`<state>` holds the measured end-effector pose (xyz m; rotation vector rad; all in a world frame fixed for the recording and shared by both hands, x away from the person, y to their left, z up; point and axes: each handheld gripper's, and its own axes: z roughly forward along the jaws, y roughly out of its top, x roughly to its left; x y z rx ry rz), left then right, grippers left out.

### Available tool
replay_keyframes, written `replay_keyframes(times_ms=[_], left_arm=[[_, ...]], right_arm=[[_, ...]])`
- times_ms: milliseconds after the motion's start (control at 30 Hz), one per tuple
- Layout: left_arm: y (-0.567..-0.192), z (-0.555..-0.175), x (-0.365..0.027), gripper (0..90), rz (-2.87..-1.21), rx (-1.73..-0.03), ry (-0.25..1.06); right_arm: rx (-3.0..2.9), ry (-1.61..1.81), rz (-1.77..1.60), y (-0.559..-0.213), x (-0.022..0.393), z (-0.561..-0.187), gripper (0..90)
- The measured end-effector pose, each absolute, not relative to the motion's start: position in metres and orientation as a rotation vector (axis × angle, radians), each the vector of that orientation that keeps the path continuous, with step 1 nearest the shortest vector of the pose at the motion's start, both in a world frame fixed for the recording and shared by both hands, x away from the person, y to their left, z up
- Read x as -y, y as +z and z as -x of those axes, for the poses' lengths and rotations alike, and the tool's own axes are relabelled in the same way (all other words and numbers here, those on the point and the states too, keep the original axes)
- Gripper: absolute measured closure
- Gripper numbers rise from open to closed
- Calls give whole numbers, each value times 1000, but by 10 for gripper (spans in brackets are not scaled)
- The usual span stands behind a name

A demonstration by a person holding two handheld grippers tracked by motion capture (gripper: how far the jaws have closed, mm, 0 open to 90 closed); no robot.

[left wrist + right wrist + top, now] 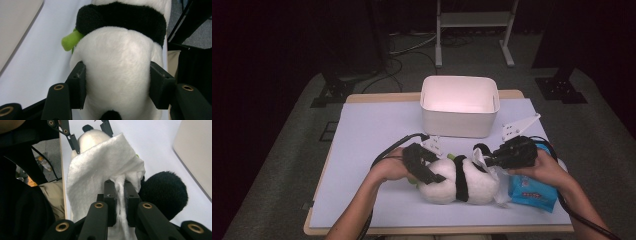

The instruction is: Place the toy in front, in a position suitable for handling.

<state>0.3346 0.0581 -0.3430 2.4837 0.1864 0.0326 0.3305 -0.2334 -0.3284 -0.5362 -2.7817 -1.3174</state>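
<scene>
Left gripper point(117, 85) clamps plush panda point(117, 65) rump; right gripper point(120, 195) pinches white wipe point(100, 165) draped over it.

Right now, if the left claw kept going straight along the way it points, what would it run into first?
The left claw already straddles the panda plush's white body, its jaws at either flank. Pushed on, it would likely drive deeper along that body into the black band; how much gap remains is unclear.

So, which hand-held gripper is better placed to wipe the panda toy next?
Probably the right hand-held gripper: it already pinches the white wipe draped over the panda toy, while the left hand-held gripper straddles its body.
</scene>
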Motion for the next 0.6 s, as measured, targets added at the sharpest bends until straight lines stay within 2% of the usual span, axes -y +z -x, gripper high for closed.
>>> replay_keyframes(times_ms=[333, 600], left_arm=[[-325, -338, -77, 419, -2526, -162, 179], [-333, -333, -85, 416, -2533, -156, 167]], right_arm=[[2781, -1278, 511, -324, 216, -344, 828], [2816, -1270, 502, -319, 202, -351, 825]])
